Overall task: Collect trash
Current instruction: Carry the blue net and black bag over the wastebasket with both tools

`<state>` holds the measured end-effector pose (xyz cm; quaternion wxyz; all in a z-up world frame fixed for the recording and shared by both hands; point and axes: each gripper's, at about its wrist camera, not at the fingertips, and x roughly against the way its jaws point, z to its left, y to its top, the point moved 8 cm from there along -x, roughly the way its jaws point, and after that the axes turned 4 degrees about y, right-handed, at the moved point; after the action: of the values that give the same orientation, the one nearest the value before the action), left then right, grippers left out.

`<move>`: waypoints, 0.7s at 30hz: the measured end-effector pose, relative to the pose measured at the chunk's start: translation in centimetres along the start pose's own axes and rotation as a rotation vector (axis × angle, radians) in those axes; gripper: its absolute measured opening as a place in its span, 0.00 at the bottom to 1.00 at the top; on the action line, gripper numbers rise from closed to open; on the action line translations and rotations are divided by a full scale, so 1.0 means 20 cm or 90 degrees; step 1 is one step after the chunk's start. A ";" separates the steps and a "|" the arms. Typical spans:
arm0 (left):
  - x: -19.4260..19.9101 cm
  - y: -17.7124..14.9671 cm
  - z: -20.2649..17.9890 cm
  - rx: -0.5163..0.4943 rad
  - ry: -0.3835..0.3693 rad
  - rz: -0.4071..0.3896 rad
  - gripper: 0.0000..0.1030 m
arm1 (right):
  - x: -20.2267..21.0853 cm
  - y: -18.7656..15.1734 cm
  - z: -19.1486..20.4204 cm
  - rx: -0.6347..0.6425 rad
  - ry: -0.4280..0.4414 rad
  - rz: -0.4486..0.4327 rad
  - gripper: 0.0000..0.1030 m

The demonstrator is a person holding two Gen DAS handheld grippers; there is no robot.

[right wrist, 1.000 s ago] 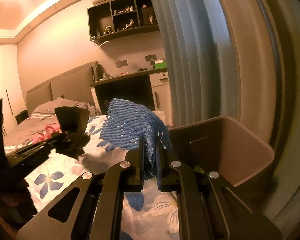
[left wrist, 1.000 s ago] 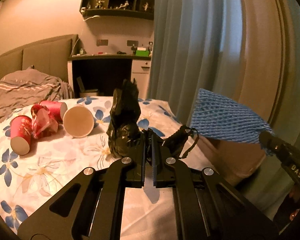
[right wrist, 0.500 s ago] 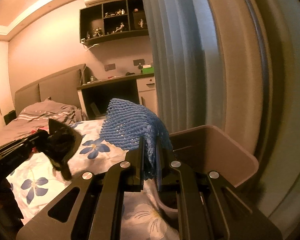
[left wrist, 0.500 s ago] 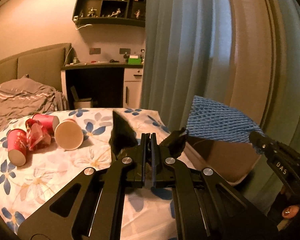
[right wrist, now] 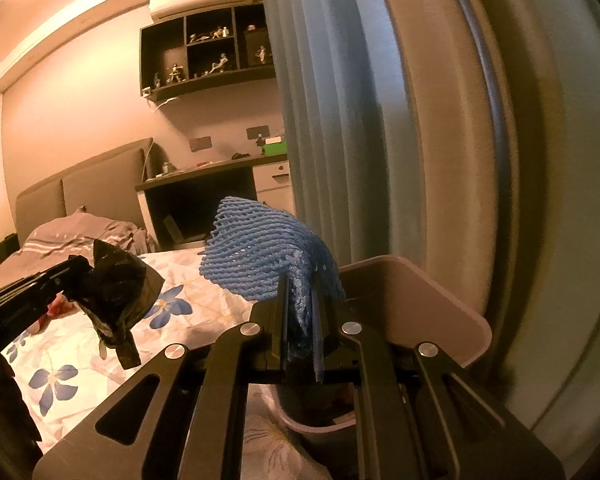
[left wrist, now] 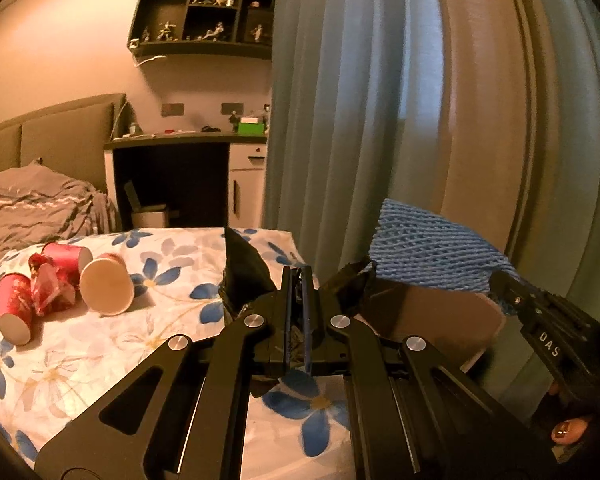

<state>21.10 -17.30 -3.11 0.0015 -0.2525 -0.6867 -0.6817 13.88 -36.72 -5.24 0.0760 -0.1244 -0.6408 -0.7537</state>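
Note:
My left gripper (left wrist: 297, 280) is shut on a crumpled black plastic bag (left wrist: 246, 270), held above the flowered bed; from the right wrist view the same black bag (right wrist: 116, 296) hangs at the left. My right gripper (right wrist: 300, 284) is shut on a blue foam net sleeve (right wrist: 260, 252), which fans out above the near rim of a brown trash bin (right wrist: 432, 308). In the left wrist view the blue net (left wrist: 428, 256) and the bin (left wrist: 440, 320) lie to the right, past the bed's corner. Red paper cups (left wrist: 16, 304) and a crushed red wrapper lie on the bed at the left.
A grey-blue curtain (left wrist: 340, 120) hangs right behind the bin. A dark desk with white drawers (left wrist: 244, 188) and a wall shelf of figurines stand at the back. A rumpled grey blanket (left wrist: 36, 204) covers the head of the bed. A fingertip (left wrist: 564, 436) shows at lower right.
Both grippers have swung right toward the bin with their loads. The black bag has lifted off the bed. The bin's opening now sits under the right gripper.

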 end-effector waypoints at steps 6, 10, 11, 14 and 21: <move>-0.01 0.01 -0.08 -0.008 -0.015 -0.005 0.03 | 0.01 0.01 -0.04 -0.005 -0.013 -0.004 0.10; -0.03 0.01 -0.13 -0.014 -0.025 -0.003 0.03 | 0.01 0.01 -0.07 -0.010 -0.020 -0.005 0.10; -0.03 0.01 -0.14 -0.016 -0.028 -0.003 0.03 | 0.01 0.01 -0.08 -0.011 -0.022 -0.004 0.10; -0.05 0.01 -0.17 -0.019 -0.036 -0.001 0.03 | 0.02 0.00 -0.09 -0.014 -0.028 -0.003 0.10; -0.10 0.00 -0.25 -0.026 -0.066 0.006 0.03 | 0.04 0.01 -0.14 -0.026 -0.047 -0.010 0.10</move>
<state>21.12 -22.77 -3.50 -0.0362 -0.2909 -0.6707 -0.6813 12.82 -39.55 -5.29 0.0437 -0.1486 -0.6284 -0.7623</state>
